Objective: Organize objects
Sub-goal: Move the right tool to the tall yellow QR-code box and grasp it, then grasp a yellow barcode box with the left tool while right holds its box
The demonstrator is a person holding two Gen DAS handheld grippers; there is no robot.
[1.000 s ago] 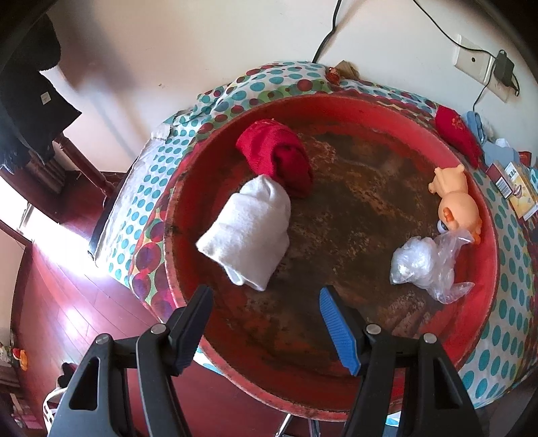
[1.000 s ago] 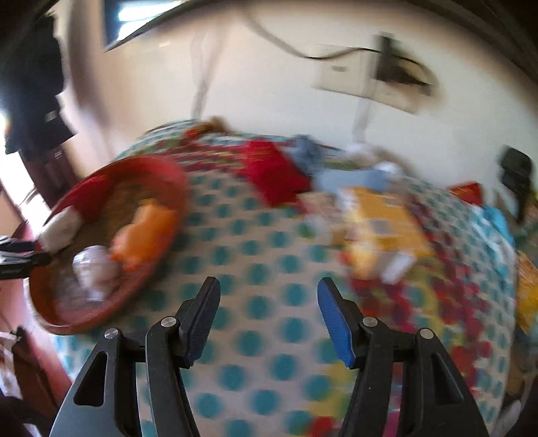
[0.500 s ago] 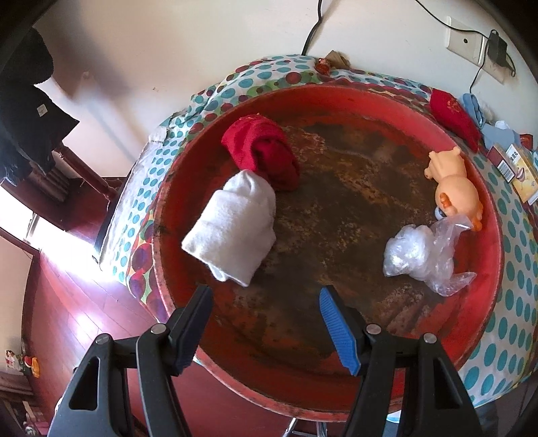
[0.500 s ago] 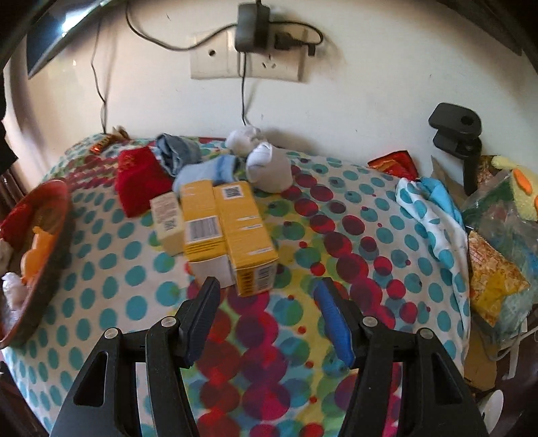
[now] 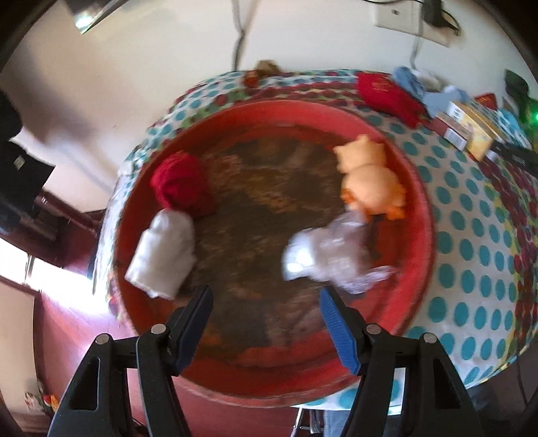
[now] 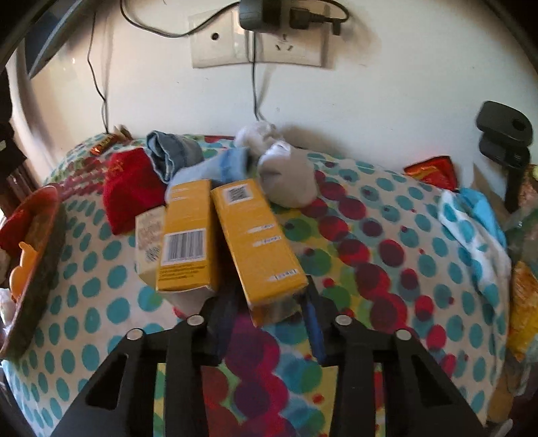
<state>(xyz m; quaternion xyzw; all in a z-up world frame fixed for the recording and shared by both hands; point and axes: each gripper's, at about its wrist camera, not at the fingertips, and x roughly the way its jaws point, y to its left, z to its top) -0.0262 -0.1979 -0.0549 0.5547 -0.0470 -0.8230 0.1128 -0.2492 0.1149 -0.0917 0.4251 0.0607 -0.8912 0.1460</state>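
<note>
Right claw [image 6: 269, 322] angled down, closing around a yellow box [image 6: 259, 242]. Left claw [image 5: 265, 322] open and empty over red basin [image 5: 417, 208] holding 2 rolled towels, toy pig [image 5: 370, 178], plastic bag [image 5: 329, 255].

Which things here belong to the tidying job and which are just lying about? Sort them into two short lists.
Job in hand:
- right hand-held gripper, jaws closing around the near end of the right yellow box
- left yellow box
- small beige box
- red basin holding sorted items
- left hand-held gripper, open over the basin

Lying about:
- wall socket
- charger
- black clamp
</note>
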